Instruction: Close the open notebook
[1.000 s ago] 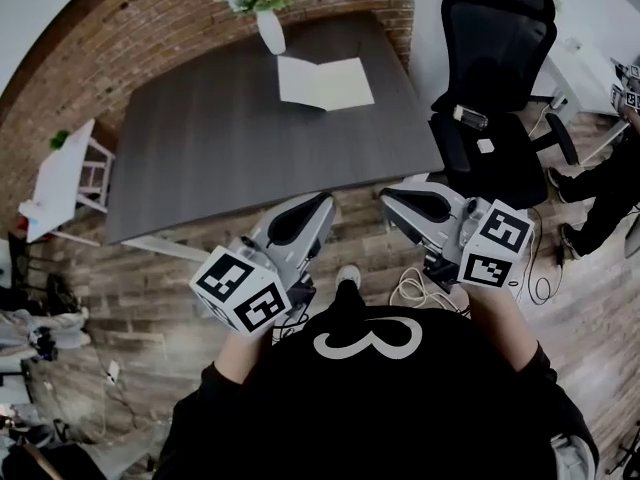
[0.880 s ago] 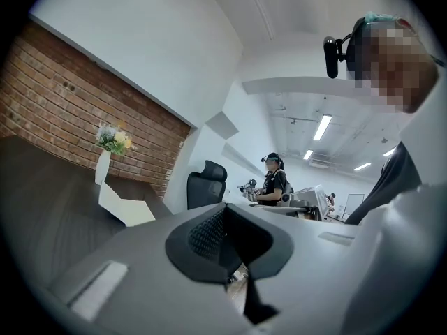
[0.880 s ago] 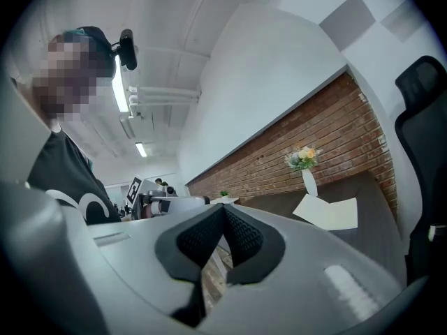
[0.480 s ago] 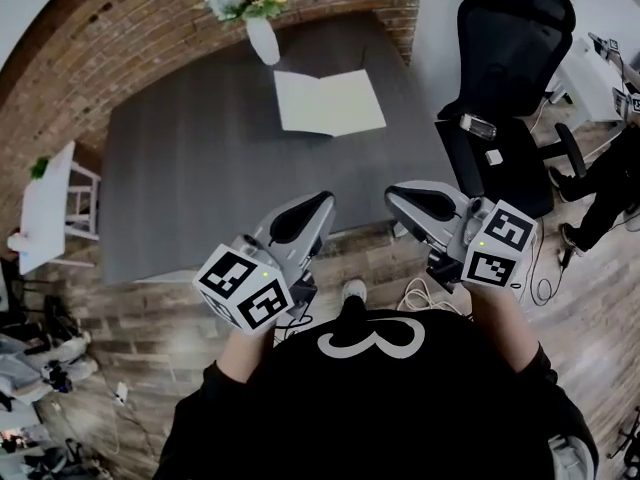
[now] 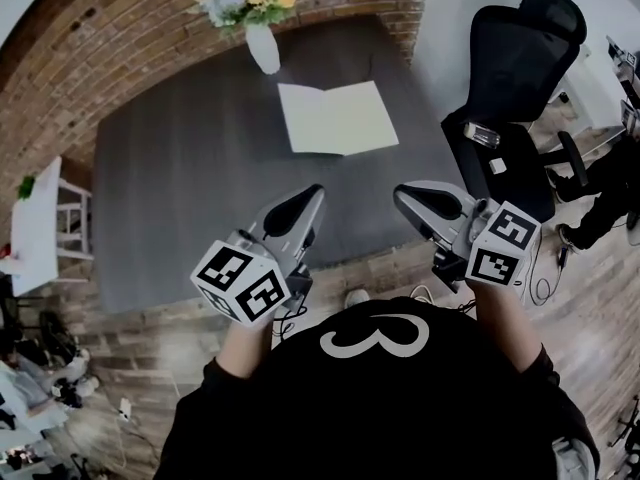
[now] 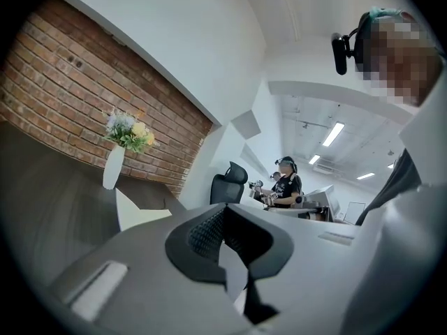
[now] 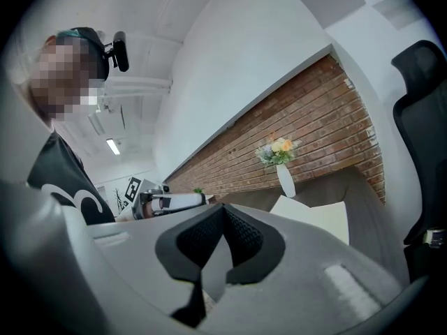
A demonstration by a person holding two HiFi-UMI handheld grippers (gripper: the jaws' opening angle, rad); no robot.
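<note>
Head view puts our left gripper (image 5: 308,198) and right gripper (image 5: 410,196) side by side at mid-frame, each with its jaws together and nothing between them. We see the open notebook (image 5: 337,118) lying flat on the dark table (image 5: 180,188), above and between them, well apart from both, just below the white vase (image 5: 263,48).

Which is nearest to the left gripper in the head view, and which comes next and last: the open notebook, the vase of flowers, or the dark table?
1. Dark table: its near part shows right at the left gripper.
2. Open notebook: ahead and slightly right, mid-table.
3. White vase of flowers: farthest, at the table's far edge by the brick wall.
</note>
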